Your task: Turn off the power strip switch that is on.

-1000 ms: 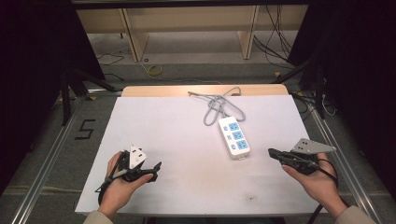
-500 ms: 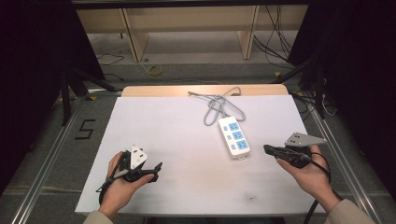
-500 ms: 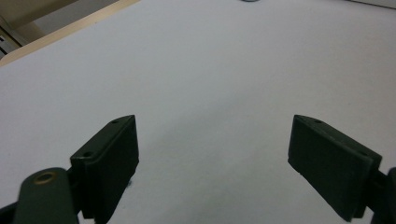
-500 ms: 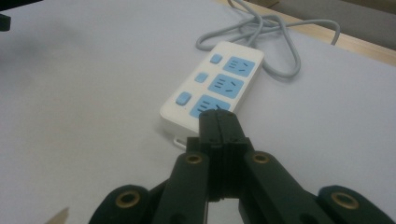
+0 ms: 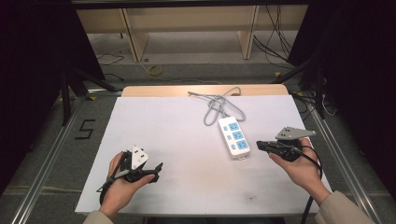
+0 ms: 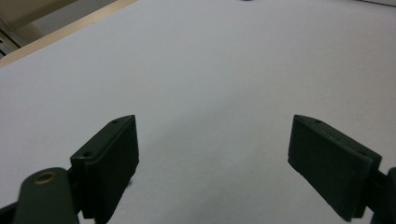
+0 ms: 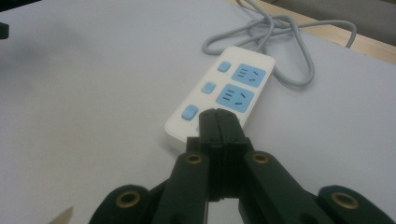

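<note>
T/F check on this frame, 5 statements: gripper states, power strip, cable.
1. The right gripper has its jaws shut with nothing between them. True.
2. The left gripper is clamped on the power strip. False: its jaws stand wide open over bare white table, far from the power strip.
3. The power strip has blue sockets and blue buttons on a white body. True.
4. The grey cable is stretched out straight toward the person. False: it lies looped at the strip's far end, running toward the table's back edge.
5. The right gripper's tips point at the near end of the power strip. True, by the right gripper view; whether they touch it cannot be told.
</note>
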### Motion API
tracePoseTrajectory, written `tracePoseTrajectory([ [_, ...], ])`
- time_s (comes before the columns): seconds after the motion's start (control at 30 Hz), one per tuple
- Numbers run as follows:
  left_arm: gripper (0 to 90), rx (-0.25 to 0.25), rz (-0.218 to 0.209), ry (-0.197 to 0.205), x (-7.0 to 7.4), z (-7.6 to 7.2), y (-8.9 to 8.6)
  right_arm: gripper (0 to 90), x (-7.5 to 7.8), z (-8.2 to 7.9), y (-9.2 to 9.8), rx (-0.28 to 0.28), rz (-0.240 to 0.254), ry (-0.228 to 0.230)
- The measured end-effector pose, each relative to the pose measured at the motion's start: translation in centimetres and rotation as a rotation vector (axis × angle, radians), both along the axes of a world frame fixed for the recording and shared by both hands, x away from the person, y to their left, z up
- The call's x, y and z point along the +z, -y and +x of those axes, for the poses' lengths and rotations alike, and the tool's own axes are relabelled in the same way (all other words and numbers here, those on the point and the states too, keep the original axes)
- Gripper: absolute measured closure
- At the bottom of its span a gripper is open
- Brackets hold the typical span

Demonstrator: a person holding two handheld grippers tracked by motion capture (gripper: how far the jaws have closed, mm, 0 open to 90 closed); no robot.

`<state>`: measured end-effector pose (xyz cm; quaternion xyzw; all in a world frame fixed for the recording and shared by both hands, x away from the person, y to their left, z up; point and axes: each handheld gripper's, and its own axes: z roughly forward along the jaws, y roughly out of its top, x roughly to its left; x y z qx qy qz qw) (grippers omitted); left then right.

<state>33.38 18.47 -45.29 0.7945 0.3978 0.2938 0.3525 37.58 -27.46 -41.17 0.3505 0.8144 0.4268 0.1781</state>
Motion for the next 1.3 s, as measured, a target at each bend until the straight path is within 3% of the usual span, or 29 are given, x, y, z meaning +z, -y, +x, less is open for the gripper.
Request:
tracePoseTrajectory([
  [0.2, 15.9, -0.008, 0.014, 0.001, 0.1, 0.0, 0.1, 90.0, 0.0, 0.6, -0.5, -0.007, -0.015, -0.023],
  [1.3, 15.9, -0.015, 0.014, -0.004, 0.0, 0.0, 0.3, 90.0, 0.5, 3.7, -3.8, 0.007, -0.057, -0.057],
])
